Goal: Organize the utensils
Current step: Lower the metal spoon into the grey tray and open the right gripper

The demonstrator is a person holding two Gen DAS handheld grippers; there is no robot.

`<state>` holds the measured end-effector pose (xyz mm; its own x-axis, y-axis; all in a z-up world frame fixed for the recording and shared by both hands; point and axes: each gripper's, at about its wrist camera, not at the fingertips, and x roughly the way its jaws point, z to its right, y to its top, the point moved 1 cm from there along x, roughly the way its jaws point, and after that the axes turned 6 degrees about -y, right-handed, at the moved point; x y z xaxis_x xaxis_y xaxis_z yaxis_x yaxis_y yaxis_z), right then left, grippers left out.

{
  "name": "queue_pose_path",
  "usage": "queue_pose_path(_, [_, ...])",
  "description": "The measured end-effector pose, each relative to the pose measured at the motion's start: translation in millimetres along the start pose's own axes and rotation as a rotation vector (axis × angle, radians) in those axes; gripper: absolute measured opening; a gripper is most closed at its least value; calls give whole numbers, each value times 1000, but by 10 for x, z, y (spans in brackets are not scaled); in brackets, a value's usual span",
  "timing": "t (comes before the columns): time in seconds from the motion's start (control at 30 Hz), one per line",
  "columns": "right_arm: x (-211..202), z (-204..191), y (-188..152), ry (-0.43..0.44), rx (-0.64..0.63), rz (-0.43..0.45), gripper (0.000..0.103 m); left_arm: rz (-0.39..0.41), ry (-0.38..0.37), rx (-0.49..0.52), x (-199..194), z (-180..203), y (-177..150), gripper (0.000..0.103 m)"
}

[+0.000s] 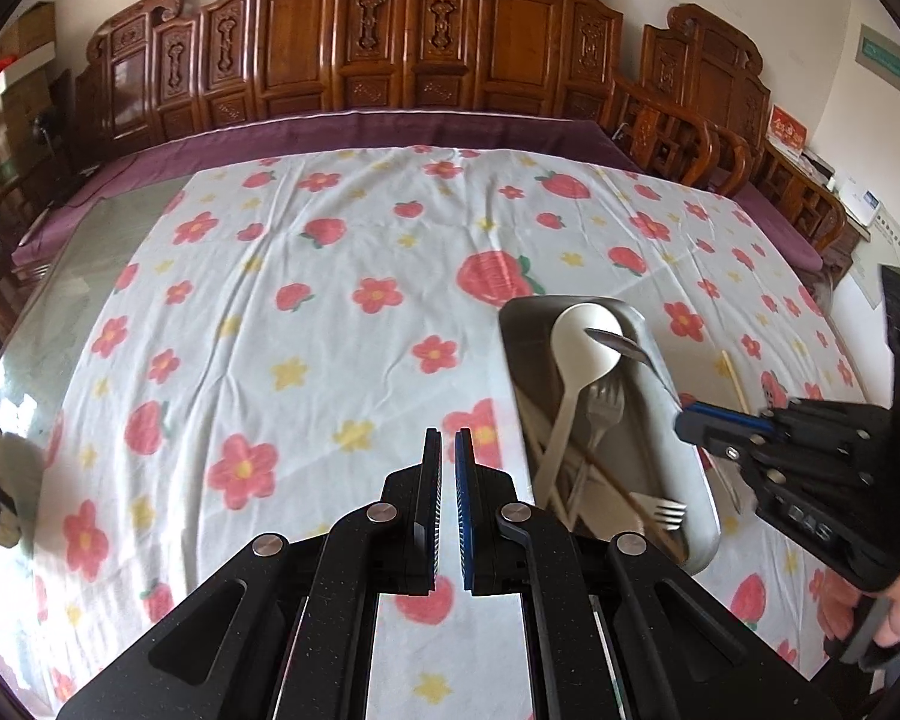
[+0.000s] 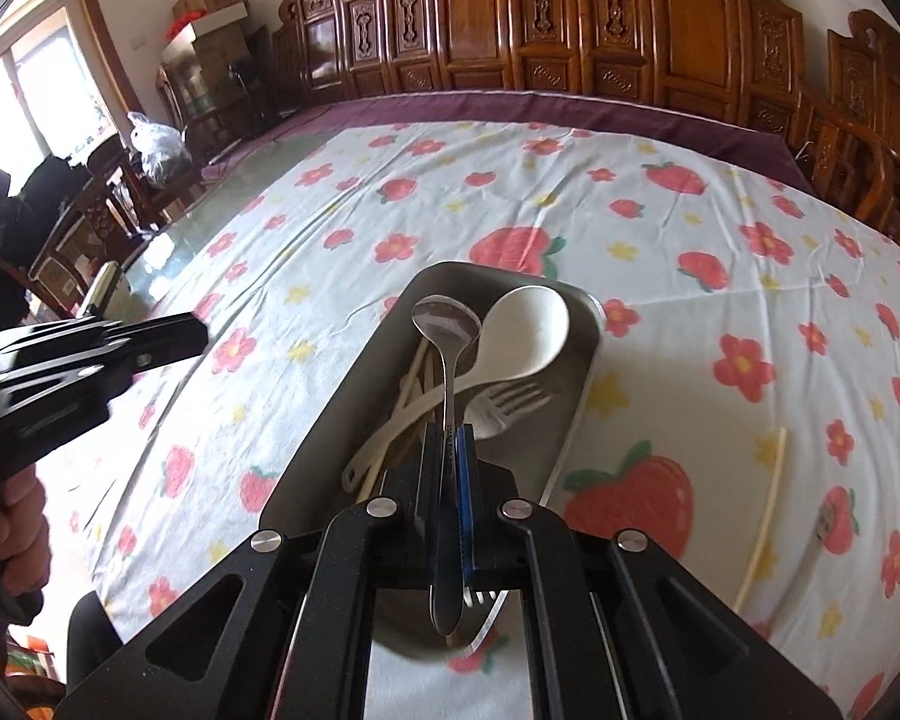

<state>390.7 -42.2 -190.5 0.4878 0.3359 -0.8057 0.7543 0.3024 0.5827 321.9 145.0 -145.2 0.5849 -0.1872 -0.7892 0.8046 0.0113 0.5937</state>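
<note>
A metal tray (image 1: 684, 480) (image 2: 354, 384) lies on the flowered tablecloth. It holds a white ladle (image 1: 582, 342) (image 2: 528, 330), forks (image 1: 603, 414) (image 2: 504, 405) and chopsticks (image 2: 411, 387). My right gripper (image 2: 448, 438) (image 1: 690, 420) is shut on a metal spoon (image 2: 447, 330) (image 1: 621, 348) by its handle and holds it above the tray, bowl over the ladle. My left gripper (image 1: 447, 438) (image 2: 192, 336) is left of the tray, empty, with its jaws nearly together above the cloth.
A cream chopstick (image 2: 765, 516) (image 1: 735, 381) and another utensil (image 2: 819, 534) lie on the cloth right of the tray. Carved wooden chairs (image 1: 390, 48) line the table's far side. Bare glass tabletop (image 1: 72, 276) shows at the left.
</note>
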Motion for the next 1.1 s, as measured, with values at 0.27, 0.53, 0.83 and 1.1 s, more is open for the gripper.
queue_pose_path(0.27, [353, -112, 158, -24, -7, -44, 6, 6, 9, -7, -76, -105, -59, 3])
queue_pose_path(0.53, [422, -147, 179, -26, -1, -54, 7, 11, 7, 0, -120, -80, -74, 3])
queue_pose_path(0.83, [424, -117, 136, -28, 6, -57, 7, 10, 8, 6, -139, -33, -84, 3])
queue_pose_path(1.1, [289, -145, 84, 35, -3, -39, 8, 8, 3, 6, -147, -4, -97, 3])
